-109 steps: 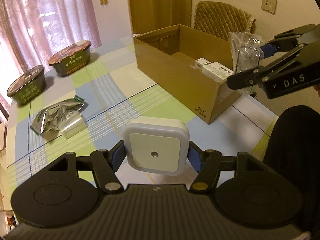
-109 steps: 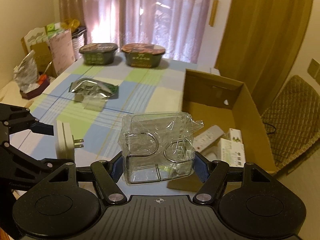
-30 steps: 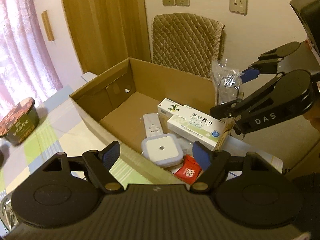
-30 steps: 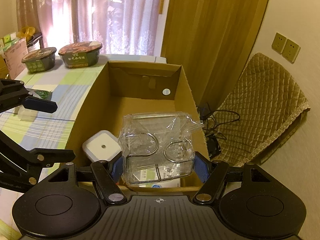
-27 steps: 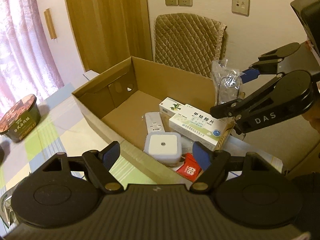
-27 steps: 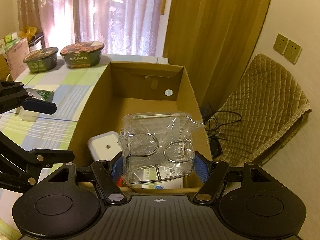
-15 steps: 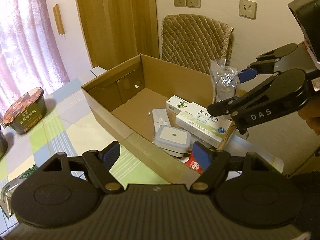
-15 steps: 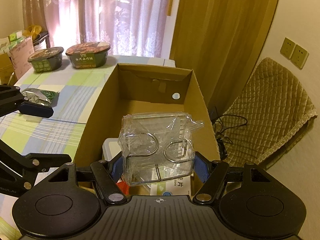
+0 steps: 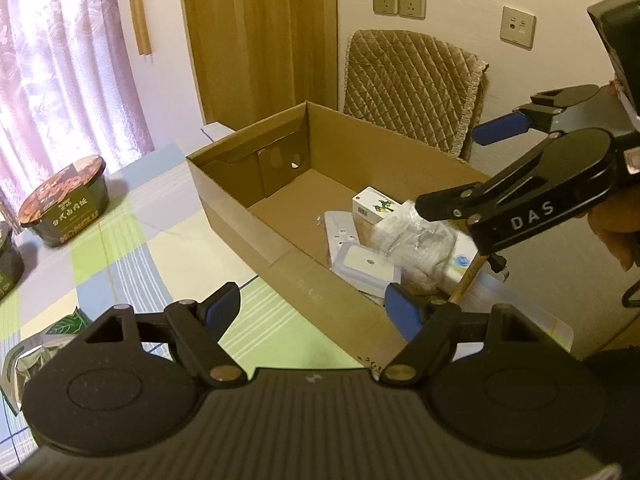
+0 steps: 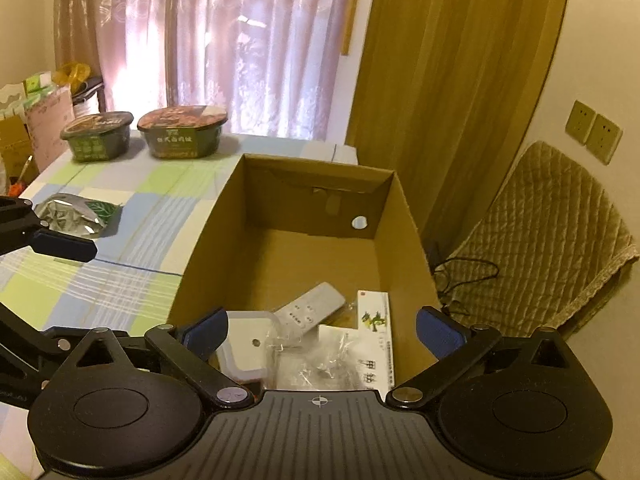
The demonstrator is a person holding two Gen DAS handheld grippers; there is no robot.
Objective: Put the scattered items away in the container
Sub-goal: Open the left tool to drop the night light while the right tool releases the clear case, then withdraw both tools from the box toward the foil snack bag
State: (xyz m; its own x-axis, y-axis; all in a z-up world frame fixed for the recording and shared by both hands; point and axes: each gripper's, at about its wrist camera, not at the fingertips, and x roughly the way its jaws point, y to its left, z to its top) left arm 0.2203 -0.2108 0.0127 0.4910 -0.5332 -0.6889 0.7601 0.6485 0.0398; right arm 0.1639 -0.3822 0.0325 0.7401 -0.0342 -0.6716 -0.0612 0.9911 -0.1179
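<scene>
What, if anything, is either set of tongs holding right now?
Nothing. The left tongs and right tongs are both open and empty; the clear plastic pack lies in the cardboard box.

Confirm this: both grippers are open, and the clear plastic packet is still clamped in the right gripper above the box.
Not clamped. The right wrist view shows the right gripper open and empty; the clear plastic packet lies inside the cardboard box. The left gripper is open too.

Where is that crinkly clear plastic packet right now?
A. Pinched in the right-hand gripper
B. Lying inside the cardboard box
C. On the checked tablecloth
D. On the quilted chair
B. The clear plastic packet lies inside the cardboard box, on top of the white medicine carton beside the square white night light, and the right gripper above it is open and empty.
</scene>
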